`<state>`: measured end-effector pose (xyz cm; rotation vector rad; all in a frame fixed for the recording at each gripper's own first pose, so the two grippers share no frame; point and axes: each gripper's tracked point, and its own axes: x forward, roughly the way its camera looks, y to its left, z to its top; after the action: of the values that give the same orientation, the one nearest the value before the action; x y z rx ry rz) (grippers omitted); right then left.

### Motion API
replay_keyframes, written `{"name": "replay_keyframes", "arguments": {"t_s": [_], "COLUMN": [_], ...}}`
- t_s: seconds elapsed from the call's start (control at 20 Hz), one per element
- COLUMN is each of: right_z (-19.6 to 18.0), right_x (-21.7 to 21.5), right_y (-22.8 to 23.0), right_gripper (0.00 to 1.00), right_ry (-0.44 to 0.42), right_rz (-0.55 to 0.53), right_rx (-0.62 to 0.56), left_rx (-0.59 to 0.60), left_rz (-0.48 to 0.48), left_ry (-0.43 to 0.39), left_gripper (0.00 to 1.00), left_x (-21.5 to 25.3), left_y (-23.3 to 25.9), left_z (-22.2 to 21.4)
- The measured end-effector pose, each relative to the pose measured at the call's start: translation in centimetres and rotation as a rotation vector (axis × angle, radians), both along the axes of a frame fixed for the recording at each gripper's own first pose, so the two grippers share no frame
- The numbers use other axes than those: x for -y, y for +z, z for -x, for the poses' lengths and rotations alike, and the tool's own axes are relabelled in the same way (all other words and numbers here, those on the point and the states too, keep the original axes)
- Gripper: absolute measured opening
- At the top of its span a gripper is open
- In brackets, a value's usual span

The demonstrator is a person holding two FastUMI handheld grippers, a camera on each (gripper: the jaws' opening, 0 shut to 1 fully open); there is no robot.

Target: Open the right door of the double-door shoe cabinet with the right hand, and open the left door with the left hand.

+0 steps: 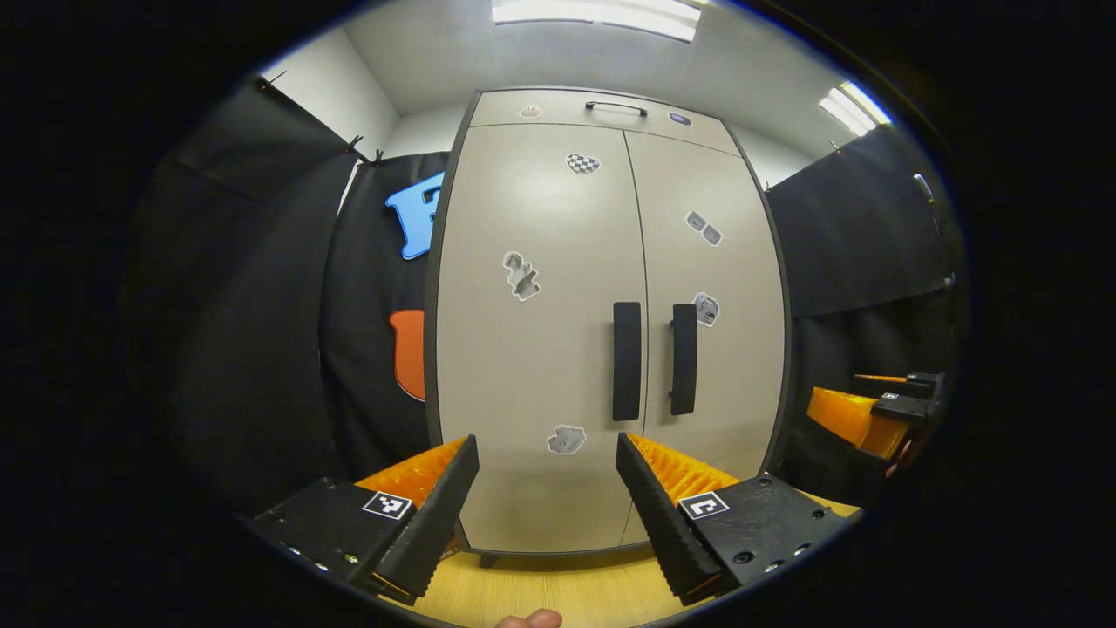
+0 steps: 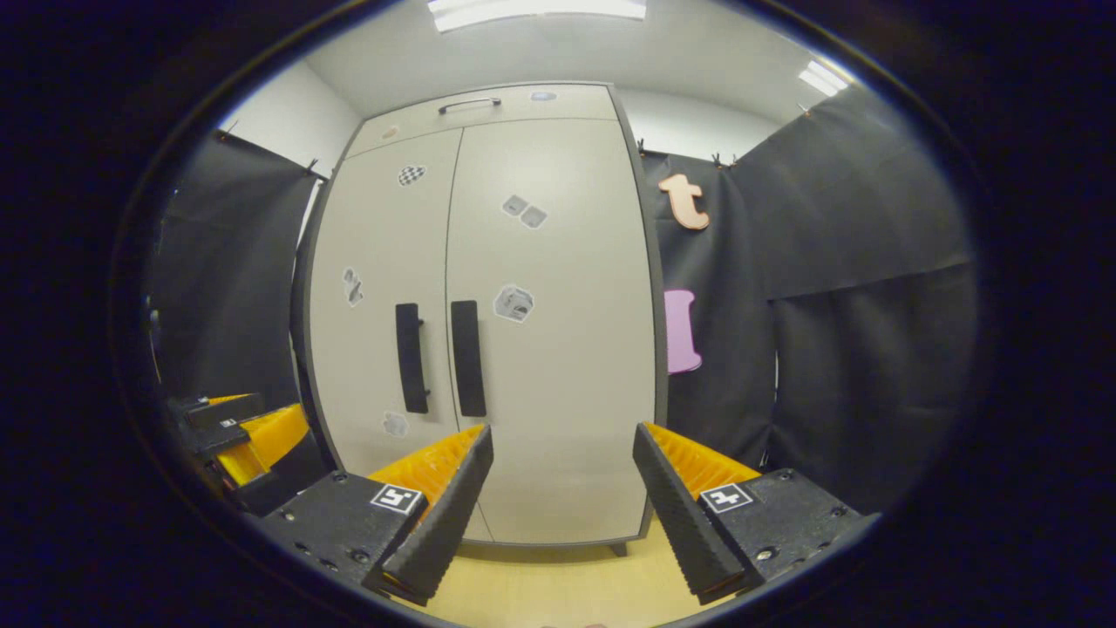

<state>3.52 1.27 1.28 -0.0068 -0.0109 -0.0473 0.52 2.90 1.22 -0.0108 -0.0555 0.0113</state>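
- My fingers [image 1: 440,515] look ridged, matt plastic
- Cabinet doors [image 2: 549,349] before me: smooth, satin laminate
- Handles [image 1: 626,361]: matt, dark
- Floor [image 2: 558,580]: pale wood-look
- Wall [image 2: 863,349]: matt cloth

No readable text, brand or number anywhere. Only signs: square black-and-white fiducial markers on the left hand-held gripper [image 1: 547,453] and right hand-held gripper [image 2: 563,440], one per finger block. Stickers on the shoe cabinet [image 1: 540,366] doors, incl. a checkered one [image 1: 582,163], too small to read.

left tool [image 1: 547,453] spread (apart), cabinet [image 1: 602,262] closed
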Motion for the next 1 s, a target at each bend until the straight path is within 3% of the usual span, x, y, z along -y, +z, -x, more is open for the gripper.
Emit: {"name": "replay_keyframes", "arguments": {"t_s": [0.55,1.0], "right_z": [-12.0,-15.8], "right_x": [-5.8,-6.5], "right_y": [4.3,4.0], "right_gripper": [1.0,1.0], "right_ry": [0.07,0.051], "right_rz": [0.041,0.031], "right_rx": [0.022,-0.014], "left_rx": [-0.073,-0.083], "left_rz": [-0.003,0.015], "left_ry": [-0.003,0.032], "left_gripper": [0.95,0.95], "left_x": [-1.8,-3.7], "left_y": [-3.3,-3.8], "left_z": [3.4,3.7]}}
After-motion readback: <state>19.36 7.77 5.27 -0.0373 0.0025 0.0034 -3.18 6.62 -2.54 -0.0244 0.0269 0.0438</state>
